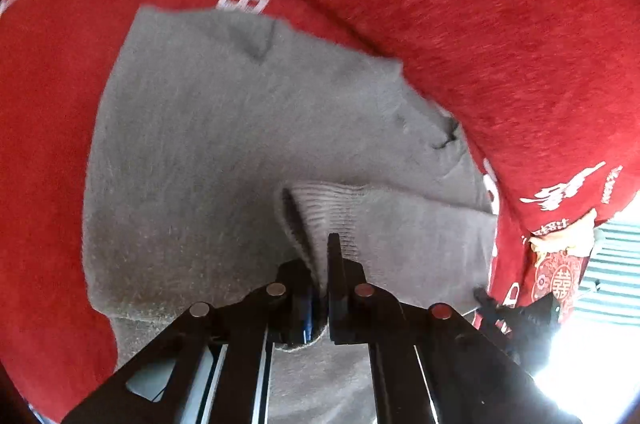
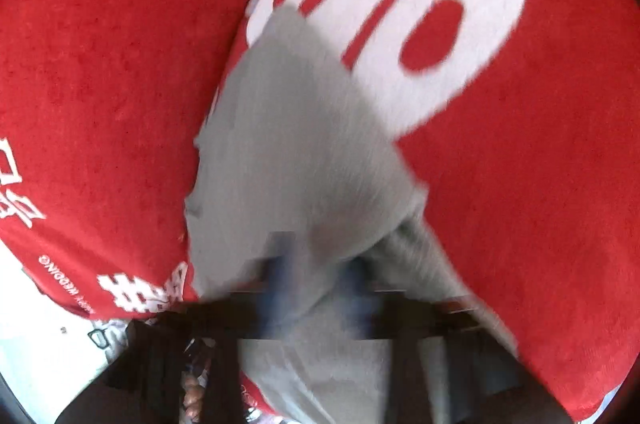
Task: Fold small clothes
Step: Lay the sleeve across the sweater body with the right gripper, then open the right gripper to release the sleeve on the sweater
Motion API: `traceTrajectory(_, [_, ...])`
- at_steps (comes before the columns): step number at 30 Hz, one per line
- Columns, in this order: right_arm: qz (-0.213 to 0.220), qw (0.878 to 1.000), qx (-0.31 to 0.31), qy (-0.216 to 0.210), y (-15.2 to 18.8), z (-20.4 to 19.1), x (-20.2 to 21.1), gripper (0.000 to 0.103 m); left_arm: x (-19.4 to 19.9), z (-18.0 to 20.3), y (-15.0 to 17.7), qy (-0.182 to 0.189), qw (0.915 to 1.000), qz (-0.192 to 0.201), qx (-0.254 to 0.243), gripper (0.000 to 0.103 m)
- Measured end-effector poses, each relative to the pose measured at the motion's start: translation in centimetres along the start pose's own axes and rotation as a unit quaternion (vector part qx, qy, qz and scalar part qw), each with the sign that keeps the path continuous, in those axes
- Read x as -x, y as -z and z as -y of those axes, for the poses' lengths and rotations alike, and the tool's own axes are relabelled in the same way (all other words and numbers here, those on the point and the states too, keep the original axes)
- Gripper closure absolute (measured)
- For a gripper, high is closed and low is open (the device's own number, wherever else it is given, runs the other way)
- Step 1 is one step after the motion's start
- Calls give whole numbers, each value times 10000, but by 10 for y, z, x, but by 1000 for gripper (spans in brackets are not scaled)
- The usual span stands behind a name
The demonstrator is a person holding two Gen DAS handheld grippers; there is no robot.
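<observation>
A fuzzy grey knit garment (image 1: 224, 144) lies spread on a red cloth with white lettering (image 1: 44, 128). My left gripper (image 1: 320, 260) is shut on a ribbed grey edge of the garment (image 1: 332, 212), folded up between its fingers. In the right wrist view the picture is blurred; the grey garment (image 2: 296, 144) drapes over the red cloth (image 2: 100, 96), and my right gripper (image 2: 316, 272) has grey cloth bunched between its fingers, seemingly shut on it.
A red cushion or raised red fold (image 1: 480, 4) rises behind the garment. At the right of the left wrist view are a red printed hanging edge (image 1: 560, 264) and a bright window area (image 1: 612, 264). A pale floor (image 2: 40, 304) shows at lower left.
</observation>
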State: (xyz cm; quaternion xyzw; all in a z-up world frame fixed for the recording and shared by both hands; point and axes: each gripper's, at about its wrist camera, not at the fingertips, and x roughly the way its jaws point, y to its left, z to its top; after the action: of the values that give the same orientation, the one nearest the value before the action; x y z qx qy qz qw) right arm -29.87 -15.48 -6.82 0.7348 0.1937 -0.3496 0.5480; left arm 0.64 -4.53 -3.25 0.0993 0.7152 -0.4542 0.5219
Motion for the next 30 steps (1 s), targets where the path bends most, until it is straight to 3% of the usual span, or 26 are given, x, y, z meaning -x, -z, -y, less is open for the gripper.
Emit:
traceTrajectory(3, [179, 9983, 561, -2, -6, -16, 12, 97, 8, 18, 3, 13, 9993, 119, -365, 98])
traceTrajectory(5, [192, 9979, 611, 24, -11, -13, 15, 97, 2, 25, 4, -92, 9987, 92, -490, 98])
traceTrajectory(11, [-297, 9955, 729, 526, -23, 19, 12, 94, -17, 24, 11, -500, 9970, -77, -580, 97])
traceTrajectory(15, [-640, 9912, 1013, 557, -10, 16, 16, 70, -10, 15, 13, -596, 9961, -113, -640, 97])
traceTrajectory(16, [-640, 9892, 1166, 619, -7, 13, 21, 69, -11, 14, 11, -633, 9959, -163, -632, 97])
traceTrajectory(19, [-275, 9864, 1481, 650, -14, 1, 42, 68, -10, 17, 9, -759, 9942, -175, -738, 97])
traceTrajectory(21, [-73, 9873, 1428, 690, -29, 0, 47, 53, -10, 22, 8, -868, 9923, -172, -870, 97])
traceTrajectory(22, [-22, 9881, 1363, 711, -38, 0, 46, 52, -11, 23, 8, -923, 9914, -176, -909, 97])
traceTrajectory(29, [-254, 9899, 1179, 749, -97, -8, -6, 53, -11, 25, 6, -995, 9916, -130, -817, 97])
traceTrajectory(30, [-297, 9880, 1276, 813, -98, -13, -9, 74, -10, 25, 7, -1000, 9915, -126, -820, 97])
